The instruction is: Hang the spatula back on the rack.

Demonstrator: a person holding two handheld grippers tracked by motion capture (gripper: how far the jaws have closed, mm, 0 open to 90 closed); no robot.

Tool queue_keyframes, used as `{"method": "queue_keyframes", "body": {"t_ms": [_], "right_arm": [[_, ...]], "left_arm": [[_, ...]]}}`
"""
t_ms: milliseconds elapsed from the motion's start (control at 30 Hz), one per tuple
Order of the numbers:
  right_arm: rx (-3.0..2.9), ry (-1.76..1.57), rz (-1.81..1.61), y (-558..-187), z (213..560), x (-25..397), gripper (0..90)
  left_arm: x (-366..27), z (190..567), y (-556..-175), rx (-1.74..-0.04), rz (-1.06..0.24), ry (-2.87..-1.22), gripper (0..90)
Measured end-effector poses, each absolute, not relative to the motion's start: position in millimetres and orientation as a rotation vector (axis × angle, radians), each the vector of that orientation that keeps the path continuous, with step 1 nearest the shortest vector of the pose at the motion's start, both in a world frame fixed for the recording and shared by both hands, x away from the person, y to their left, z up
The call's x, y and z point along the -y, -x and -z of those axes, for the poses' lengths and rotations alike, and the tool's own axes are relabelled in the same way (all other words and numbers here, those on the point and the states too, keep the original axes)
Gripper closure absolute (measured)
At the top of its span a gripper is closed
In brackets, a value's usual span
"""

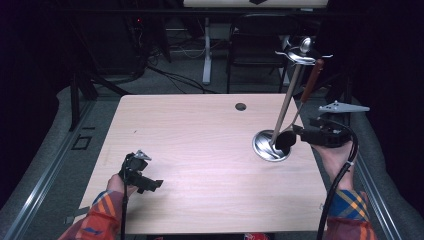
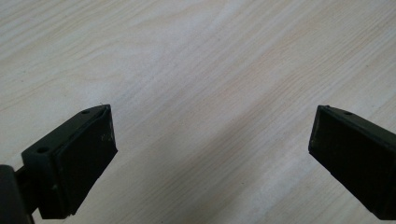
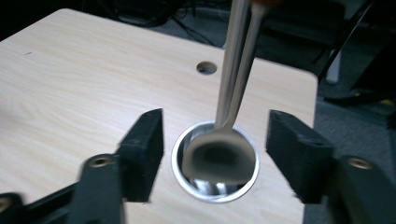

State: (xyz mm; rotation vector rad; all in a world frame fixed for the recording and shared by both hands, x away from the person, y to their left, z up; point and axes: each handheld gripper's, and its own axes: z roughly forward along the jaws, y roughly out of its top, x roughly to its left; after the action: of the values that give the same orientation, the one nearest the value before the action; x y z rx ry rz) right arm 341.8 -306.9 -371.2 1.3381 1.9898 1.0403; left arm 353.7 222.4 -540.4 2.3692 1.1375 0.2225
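Stand (image 1: 271, 145) sitting near table (image 1: 200, 150) right edge, right gripper (image 3: 215, 140) hovering wide open around ladle (image 3: 219, 158), holding nothing, left gripper (image 2: 210, 140) resting wide open, empty, far left of stand over bare wood, no writing legible

table (image 1: 200, 135): pale wood-grain top, smooth, kinda satin | stand (image 1: 271, 145): shiny polished metal, round base and pole both mirror-like | ladle (image 3: 219, 156): glossy metal bowl, handle looks reddish-brown wood | left gripper (image 2: 212, 140) and right gripper (image 3: 215, 144): matt black plastic, pads look rubbery | sleeves (image 1: 102, 215): plaid cloth
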Motion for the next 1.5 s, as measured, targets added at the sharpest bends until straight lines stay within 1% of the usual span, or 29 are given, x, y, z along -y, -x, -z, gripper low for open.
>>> {"method": "queue_keyframes", "body": {"t_ms": [33, 67, 100, 133, 200, 333, 433, 467, 633, 800, 933, 1033, 1100, 1200, 1400, 1500], "right_arm": [[-1.99, -1.338, -1.04, -341.8, 371.2, 306.9, 34.6], [-2.009, -1.353, -1.038, -339.3, 376.4, 305.8, 30.4], [-2.009, -1.353, -1.038, -339.3, 376.4, 305.8, 30.4], [-2.038, -1.357, -1.012, -336.9, 382.5, 304.2, 26.8], [-2.046, -1.363, -1.008, -336.3, 385.1, 303.4, 25.8], [-2.101, -1.388, -0.97, -333.8, 402.5, 296.8, 20.4], [-2.117, -1.391, -0.965, -332.7, 409.1, 292.4, 18.8], [-2.147, -1.383, -0.935, -330.7, 414.4, 288.4, 16.9], [-2.199, -1.367, -0.947, -325.2, 425.3, 283.2, 15.9], [-2.242, -1.387, -0.95, -319.4, 438.9, 282.0, 12.1], [-2.296, -1.394, -0.923, -315.0, 454.7, 280.6, 8.1], [-2.347, -1.383, -0.869, -312.3, 464.9, 280.5, 3.4], [-2.348, -1.389, -0.873, -309.8, 470.6, 282.2, 3.2], [-2.384, -1.39, -0.808, -305.6, 480.4, 282.5, 0.0], [-2.49, -1.381, -0.746, -297.7, 505.5, 287.1, 0.0], [-2.515, -1.401, -0.705, -298.0, 512.4, 287.5, 0.0]], "left_arm": [[-222.4, 540.4, -353.7, -1.138, -0.223, -2.369, 0.6], [-221.4, 540.9, -353.8, -1.138, -0.222, -2.366, 0.6], [-221.4, 540.9, -353.8, -1.138, -0.222, -2.366, 0.6], [-221.2, 540.8, -354.2, -1.132, -0.221, -2.37, 0.6], [-220.8, 540.6, -354.5, -1.13, -0.215, -2.371, 0.6], [-218.8, 540.8, -355.4, -1.124, -0.22, -2.377, 0.6], [-218.2, 540.4, -355.3, -1.122, -0.222, -2.377, 0.6], [-217.7, 540.2, -355.2, -1.119, -0.22, -2.38, 0.6], [-217.1, 540.6, -354.9, -1.118, -0.214, -2.387, 0.6], [-217.4, 541.1, -354.9, -1.12, -0.217, -2.386, 0.6], [-218.2, 541.8, -355.6, -1.126, -0.201, -2.391, 0.6], [-216.9, 543.9, -355.6, -1.127, -0.198, -2.418, 1.1], [-216.1, 544.9, -355.4, -1.123, -0.194, -2.424, 1.1], [-215.3, 545.3, -355.3, -1.124, -0.195, -2.423, 1.0], [-213.6, 546.7, -355.2, -1.119, -0.192, -2.447, 1.4], [-210.8, 549.3, -354.9, -1.108, -0.182, -2.469, 1.5]]}}
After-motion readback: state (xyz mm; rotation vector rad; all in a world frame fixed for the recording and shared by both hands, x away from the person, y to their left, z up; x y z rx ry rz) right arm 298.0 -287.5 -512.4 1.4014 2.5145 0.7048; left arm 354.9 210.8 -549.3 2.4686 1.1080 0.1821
